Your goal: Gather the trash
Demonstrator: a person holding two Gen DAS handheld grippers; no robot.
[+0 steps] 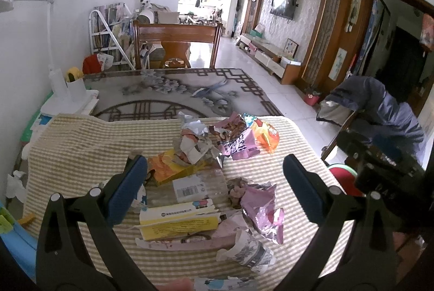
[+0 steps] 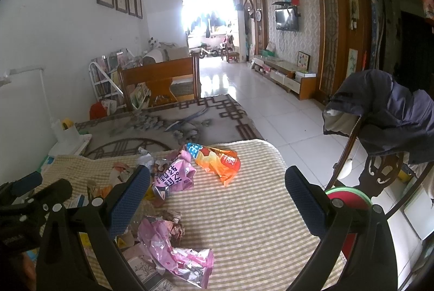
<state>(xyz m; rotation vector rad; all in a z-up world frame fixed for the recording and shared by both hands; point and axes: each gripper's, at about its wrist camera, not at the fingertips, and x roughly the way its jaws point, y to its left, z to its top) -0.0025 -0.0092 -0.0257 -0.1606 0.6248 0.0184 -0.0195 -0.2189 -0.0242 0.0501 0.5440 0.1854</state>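
Trash lies scattered on a striped yellow-and-white cloth [image 1: 81, 144] over the table. Below my open left gripper [image 1: 214, 171] sit a yellow-and-white box [image 1: 179, 220], a clear plastic package with a barcode label [image 1: 190, 186] and a yellow carton [image 1: 173, 169]. A crumpled pink wrapper [image 1: 263, 209] lies to the right, crumpled newspaper [image 1: 190, 144] and a purple snack bag [image 1: 238, 144] farther off. My right gripper [image 2: 217, 182] is open above bare cloth [image 2: 244, 209], with an orange chip bag [image 2: 217, 159] ahead, a purple bag [image 2: 173, 174] and a pink wrapper [image 2: 173, 250] to its left.
A white lamp base and cup [image 1: 67, 87] stand at the table's left edge. A wooden chair [image 1: 176, 44] stands at the far end. On the right, a chair with a blue jacket [image 2: 393, 115] and a red bin [image 2: 350, 199] sit beside the table.
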